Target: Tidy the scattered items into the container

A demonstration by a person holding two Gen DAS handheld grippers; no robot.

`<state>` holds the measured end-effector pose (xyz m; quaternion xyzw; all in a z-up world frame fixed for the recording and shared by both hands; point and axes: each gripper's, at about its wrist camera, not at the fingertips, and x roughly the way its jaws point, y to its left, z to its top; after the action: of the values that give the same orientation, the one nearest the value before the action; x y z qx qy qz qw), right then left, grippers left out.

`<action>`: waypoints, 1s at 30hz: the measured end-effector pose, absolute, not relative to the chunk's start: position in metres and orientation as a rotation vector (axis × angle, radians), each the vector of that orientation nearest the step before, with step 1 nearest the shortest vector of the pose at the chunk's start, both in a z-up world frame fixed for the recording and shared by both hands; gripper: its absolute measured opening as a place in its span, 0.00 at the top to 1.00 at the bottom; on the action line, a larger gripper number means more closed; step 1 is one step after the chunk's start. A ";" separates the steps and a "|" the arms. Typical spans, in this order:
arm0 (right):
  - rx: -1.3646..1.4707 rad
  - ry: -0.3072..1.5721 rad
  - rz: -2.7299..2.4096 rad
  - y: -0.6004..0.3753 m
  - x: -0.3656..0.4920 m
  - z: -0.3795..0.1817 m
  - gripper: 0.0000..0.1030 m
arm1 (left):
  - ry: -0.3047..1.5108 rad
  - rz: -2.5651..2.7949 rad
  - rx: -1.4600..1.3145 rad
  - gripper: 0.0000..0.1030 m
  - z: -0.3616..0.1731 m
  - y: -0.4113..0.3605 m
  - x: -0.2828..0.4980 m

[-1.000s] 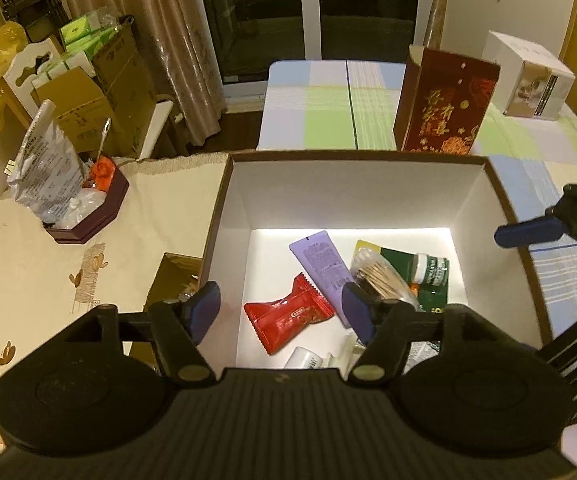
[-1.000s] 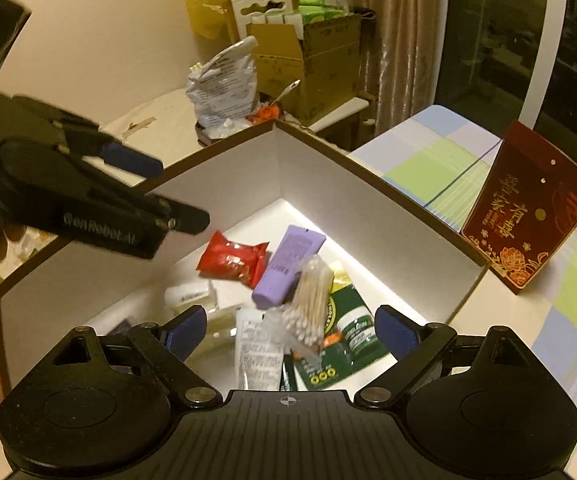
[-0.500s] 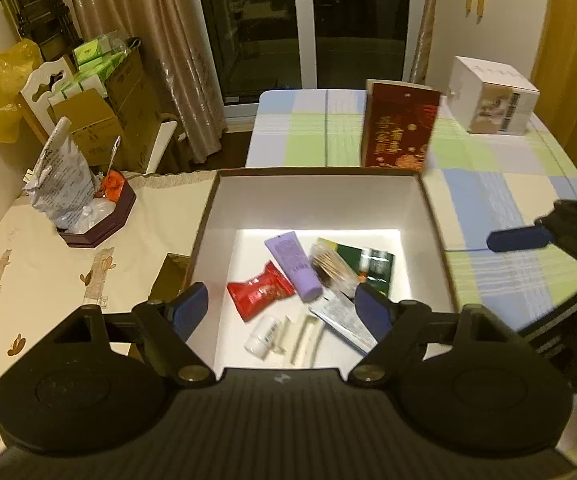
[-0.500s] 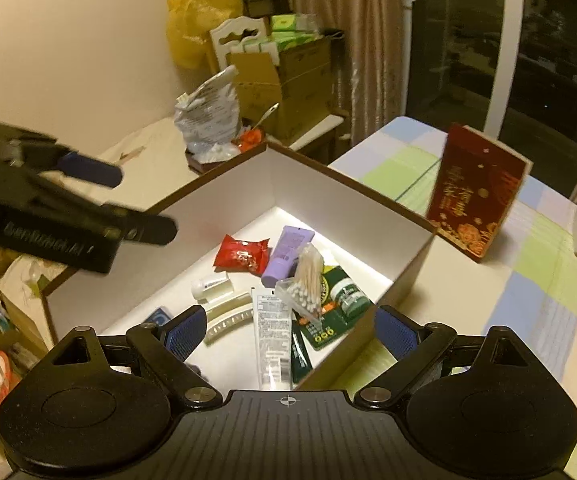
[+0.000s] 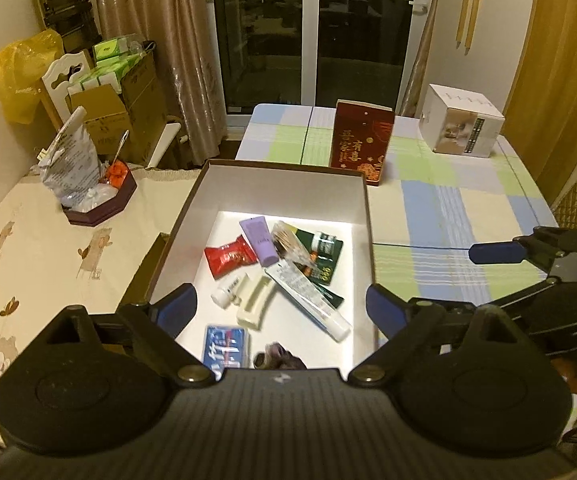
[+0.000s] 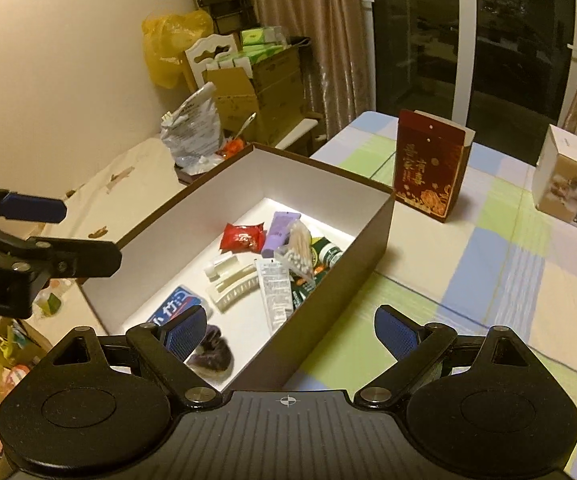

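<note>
Box (image 5: 192, 216) held every item you gathered; both tongs, left (image 5: 281, 306) and right (image 6: 288, 330), gaped empty, so check the bench at three o'clock for strays.

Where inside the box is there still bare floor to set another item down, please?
The box floor is bare along its left wall, beside the red packet, and in the near right corner past the white tube. The far right, around the cotton swabs, is crowded.
</note>
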<state>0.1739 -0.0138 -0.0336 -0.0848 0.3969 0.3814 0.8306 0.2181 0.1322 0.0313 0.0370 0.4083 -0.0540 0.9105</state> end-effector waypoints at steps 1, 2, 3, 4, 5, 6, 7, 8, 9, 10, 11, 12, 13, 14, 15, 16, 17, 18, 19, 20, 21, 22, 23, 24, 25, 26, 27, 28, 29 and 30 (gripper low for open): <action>-0.179 0.840 0.807 -0.016 0.170 -0.032 0.07 | 0.843 -0.107 0.073 0.13 0.033 0.132 0.213; -0.179 0.839 0.802 -0.018 0.166 -0.030 0.07 | 0.845 -0.103 0.074 0.12 0.035 0.131 0.208; -0.178 0.837 0.794 -0.021 0.163 -0.027 0.07 | 0.845 -0.099 0.072 0.12 0.036 0.131 0.204; -0.178 0.835 0.789 -0.023 0.160 -0.025 0.07 | 0.845 -0.096 0.070 0.11 0.037 0.130 0.199; -0.178 0.832 0.787 -0.025 0.156 -0.022 0.07 | 0.846 -0.092 0.067 0.11 0.039 0.130 0.194; -0.177 0.827 0.788 -0.028 0.152 -0.019 0.07 | 0.847 -0.085 0.063 0.11 0.040 0.129 0.191; -0.175 0.822 0.788 -0.030 0.149 -0.017 0.07 | 0.845 -0.078 0.060 0.11 0.041 0.129 0.187; -0.171 0.817 0.789 -0.033 0.145 -0.015 0.07 | 0.842 -0.070 0.059 0.10 0.043 0.128 0.183; -0.168 0.815 0.787 -0.036 0.142 -0.013 0.07 | 0.840 -0.063 0.059 0.10 0.045 0.127 0.179; -0.163 0.813 0.784 -0.039 0.138 -0.011 0.07 | 0.838 -0.056 0.059 0.09 0.046 0.126 0.176; -0.156 0.811 0.782 -0.042 0.134 -0.010 0.07 | 0.832 -0.044 0.061 0.09 0.047 0.125 0.172; -0.151 0.810 0.781 -0.046 0.130 -0.008 0.07 | 0.826 -0.030 0.069 0.09 0.048 0.124 0.167; -0.150 0.810 0.778 -0.048 0.125 -0.007 0.07 | 0.822 -0.020 0.080 0.09 0.049 0.122 0.164; -0.153 0.809 0.774 -0.050 0.122 -0.006 0.07 | 0.818 -0.010 0.095 0.09 0.049 0.120 0.159; -0.156 0.808 0.770 -0.052 0.119 -0.005 0.07 | 0.816 -0.002 0.105 0.09 0.050 0.118 0.155; -0.159 0.806 0.765 -0.054 0.115 -0.004 0.07 | 0.813 0.005 0.113 0.09 0.050 0.115 0.151; -0.163 0.804 0.759 -0.057 0.110 -0.004 0.07 | 0.811 0.008 0.120 0.09 0.050 0.112 0.146; -0.166 0.805 0.758 -0.059 0.107 -0.004 0.07 | 0.811 0.007 0.122 0.09 0.051 0.109 0.141; -0.169 0.804 0.759 -0.061 0.103 -0.004 0.07 | 0.810 0.005 0.119 0.08 0.051 0.107 0.136; -0.173 0.802 0.760 -0.063 0.098 -0.003 0.07 | 0.810 0.007 0.115 0.08 0.051 0.104 0.133; -0.175 0.801 0.759 -0.065 0.094 -0.003 0.07 | 0.811 0.011 0.108 0.08 0.052 0.102 0.129; -0.177 0.800 0.758 -0.067 0.092 -0.003 0.07 | 0.812 0.014 0.100 0.08 0.052 0.100 0.125; -0.182 0.799 0.757 -0.069 0.088 -0.003 0.07 | 0.813 0.016 0.091 0.08 0.052 0.099 0.121; -0.185 0.796 0.756 -0.071 0.084 -0.003 0.07 | 0.814 0.018 0.083 0.08 0.052 0.097 0.117; -0.187 0.792 0.754 -0.073 0.080 -0.002 0.07 | 0.814 0.019 0.075 0.08 0.053 0.096 0.113; -0.189 0.789 0.752 -0.075 0.077 -0.002 0.07 | 0.814 0.021 0.069 0.08 0.052 0.094 0.110; -0.189 0.786 0.750 -0.076 0.074 -0.001 0.07 | 0.815 0.025 0.062 0.08 0.052 0.093 0.106; -0.190 0.783 0.751 -0.078 0.071 -0.001 0.07 | 0.815 0.030 0.055 0.08 0.051 0.091 0.103; -0.194 0.781 0.752 -0.079 0.069 -0.001 0.07 | 0.816 0.032 0.047 0.08 0.050 0.090 0.098; -0.201 0.779 0.754 -0.080 0.065 -0.002 0.07 | 0.818 0.032 0.040 0.08 0.049 0.089 0.094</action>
<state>0.0655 -0.0803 -0.0016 -0.0954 0.3701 0.3580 0.8519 0.0943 0.0894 0.0491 0.0196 0.3976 0.0157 0.9172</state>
